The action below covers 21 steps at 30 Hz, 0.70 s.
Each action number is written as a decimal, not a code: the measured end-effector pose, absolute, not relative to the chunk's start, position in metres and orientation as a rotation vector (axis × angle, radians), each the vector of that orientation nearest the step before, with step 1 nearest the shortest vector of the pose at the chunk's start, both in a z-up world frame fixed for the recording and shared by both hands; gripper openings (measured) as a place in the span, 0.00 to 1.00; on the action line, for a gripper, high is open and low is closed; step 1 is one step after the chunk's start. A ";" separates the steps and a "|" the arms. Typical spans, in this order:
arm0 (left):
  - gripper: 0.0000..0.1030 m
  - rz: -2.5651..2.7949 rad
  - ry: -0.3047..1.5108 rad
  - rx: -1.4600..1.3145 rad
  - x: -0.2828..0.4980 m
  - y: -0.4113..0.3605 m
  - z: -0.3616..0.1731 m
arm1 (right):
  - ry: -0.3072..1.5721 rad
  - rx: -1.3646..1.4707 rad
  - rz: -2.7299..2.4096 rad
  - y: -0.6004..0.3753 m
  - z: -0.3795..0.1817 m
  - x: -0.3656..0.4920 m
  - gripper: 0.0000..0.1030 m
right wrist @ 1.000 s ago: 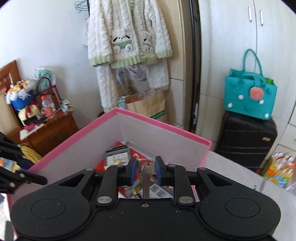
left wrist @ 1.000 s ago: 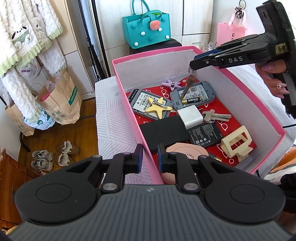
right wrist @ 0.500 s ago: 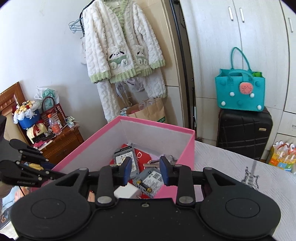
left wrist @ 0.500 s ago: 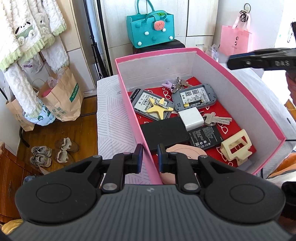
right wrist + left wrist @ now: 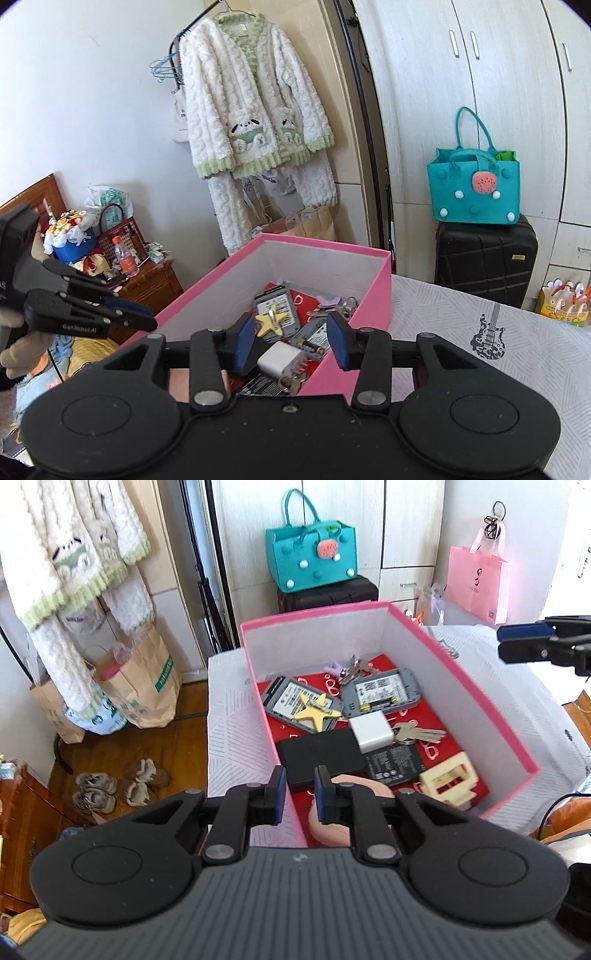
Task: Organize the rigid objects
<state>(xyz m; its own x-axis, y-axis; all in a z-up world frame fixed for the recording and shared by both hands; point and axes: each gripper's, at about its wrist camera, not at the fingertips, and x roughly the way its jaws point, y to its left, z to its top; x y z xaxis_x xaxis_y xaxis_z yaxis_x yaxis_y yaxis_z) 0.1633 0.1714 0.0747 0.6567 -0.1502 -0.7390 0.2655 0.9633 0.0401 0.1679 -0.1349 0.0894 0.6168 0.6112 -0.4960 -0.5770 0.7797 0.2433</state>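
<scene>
While the right gripper (image 5: 291,341) is opening its jaws with nothing between them, it is hovering off the near corner of the pink box (image 5: 465,679), so the step in hand reads as a between-items reset. The left gripper (image 5: 298,794) is sitting over the box's near rim, jaws nearly closed and empty. Rigid items are lying inside the box: a key bunch (image 5: 356,666) near the far wall, a yellow star clip (image 5: 318,712), a white charger (image 5: 370,731) touching a second set of keys (image 5: 421,734), and a cream hair claw (image 5: 448,782). Next move is probably calling for locating another loose item outside the box; none is showing on the bedspread (image 5: 480,332), so the search is needing a new angle.
</scene>
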 end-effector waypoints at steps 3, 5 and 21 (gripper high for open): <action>0.19 -0.240 0.808 0.153 0.148 0.162 0.085 | 0.571 0.045 0.682 -0.137 0.092 0.153 0.53; 0.20 -0.256 0.802 0.152 0.140 0.153 0.090 | 0.554 0.034 0.671 -0.137 0.093 0.144 0.57; 0.97 -0.157 0.746 -0.023 0.110 0.114 0.093 | 0.525 0.100 0.316 -0.164 0.103 0.078 1.00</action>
<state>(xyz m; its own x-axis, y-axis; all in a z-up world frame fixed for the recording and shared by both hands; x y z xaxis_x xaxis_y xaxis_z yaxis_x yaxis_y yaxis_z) 0.1097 0.1139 0.0930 0.7230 -0.1502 -0.6744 0.1341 0.9880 -0.0763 0.0782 -0.1642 0.1034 0.8180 0.3213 -0.4770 -0.2707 0.9469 0.1736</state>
